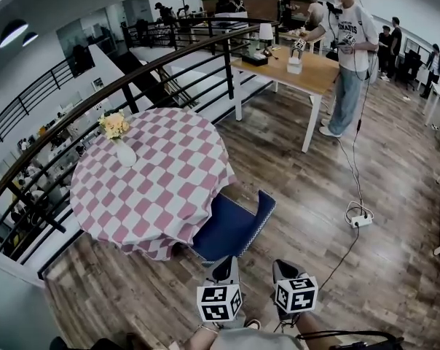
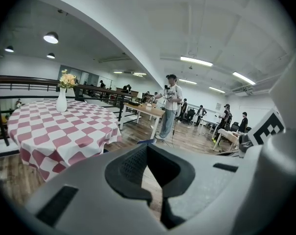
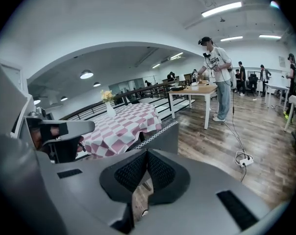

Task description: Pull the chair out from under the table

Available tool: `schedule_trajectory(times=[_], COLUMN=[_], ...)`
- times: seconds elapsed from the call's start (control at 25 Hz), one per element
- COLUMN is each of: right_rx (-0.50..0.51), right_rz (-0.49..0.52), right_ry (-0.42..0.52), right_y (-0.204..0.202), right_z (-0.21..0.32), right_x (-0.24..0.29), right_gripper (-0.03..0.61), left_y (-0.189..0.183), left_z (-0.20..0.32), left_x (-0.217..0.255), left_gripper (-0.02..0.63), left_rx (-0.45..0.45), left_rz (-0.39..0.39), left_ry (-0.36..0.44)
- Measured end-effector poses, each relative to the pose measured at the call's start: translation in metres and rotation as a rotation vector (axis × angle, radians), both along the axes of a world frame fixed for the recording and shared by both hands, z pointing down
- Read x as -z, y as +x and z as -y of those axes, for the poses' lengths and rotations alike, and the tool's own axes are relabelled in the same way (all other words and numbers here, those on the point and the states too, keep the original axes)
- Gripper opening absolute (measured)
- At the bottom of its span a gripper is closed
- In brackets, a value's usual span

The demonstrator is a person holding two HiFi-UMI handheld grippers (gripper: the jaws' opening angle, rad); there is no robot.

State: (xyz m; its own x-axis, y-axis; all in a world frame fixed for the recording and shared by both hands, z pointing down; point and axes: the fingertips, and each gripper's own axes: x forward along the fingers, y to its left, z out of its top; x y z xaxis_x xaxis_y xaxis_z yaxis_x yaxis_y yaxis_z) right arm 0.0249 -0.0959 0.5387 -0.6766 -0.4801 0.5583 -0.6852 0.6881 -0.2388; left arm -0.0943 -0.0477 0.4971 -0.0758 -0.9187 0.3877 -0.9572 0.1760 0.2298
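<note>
Chair (image 1: 231, 228): blue, seat partly under checkered round table (image 1: 151, 181) | left gripper (image 1: 224, 267): jaws pressed together, empty, near chair back | right gripper (image 1: 284, 267): jaws pressed together, empty

Round desk (image 1: 165, 195) under pink-white checked cloth. White vase (image 1: 124, 154) of yellow flowers at its 10 o'clock. Blue chair (image 1: 231, 228) tucked in at desk's 4 o'clock. Left tongs (image 1: 224, 267) and right tongs (image 1: 284, 268) side by side at frame's 6 o'clock, near the chair's edge.
</note>
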Motion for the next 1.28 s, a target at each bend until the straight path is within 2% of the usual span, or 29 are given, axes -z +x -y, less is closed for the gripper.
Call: schedule_trajectory(times=[0.12,0.64,0.96,1.28], right_rx=[0.003,0.015,-0.017,-0.089], right_rz=[-0.004,-0.006,-0.011,-0.02], right_ry=[0.024,0.017,0.005,-0.035], right_y=[-0.009,-0.041,-0.036,-0.022], right_z=[0.015,0.041,0.053,0.062], right_x=[0.005,0.003,-0.004,-0.017], right_gripper=[0.018,0.018,0.018,0.017], left_y=[-0.006,-0.018,-0.017,-0.011], left_z=[0.016,0.045,0.058,0.075], left_x=[0.001,-0.011,-0.024,-0.039], left_gripper=[-0.003,-0.003,-0.003,-0.003], left_rx=[-0.02,-0.068,-0.093,-0.155], left_rz=[0.011,0.006,0.0,-0.03], left_ry=[0.001,-0.025,-0.055,-0.088])
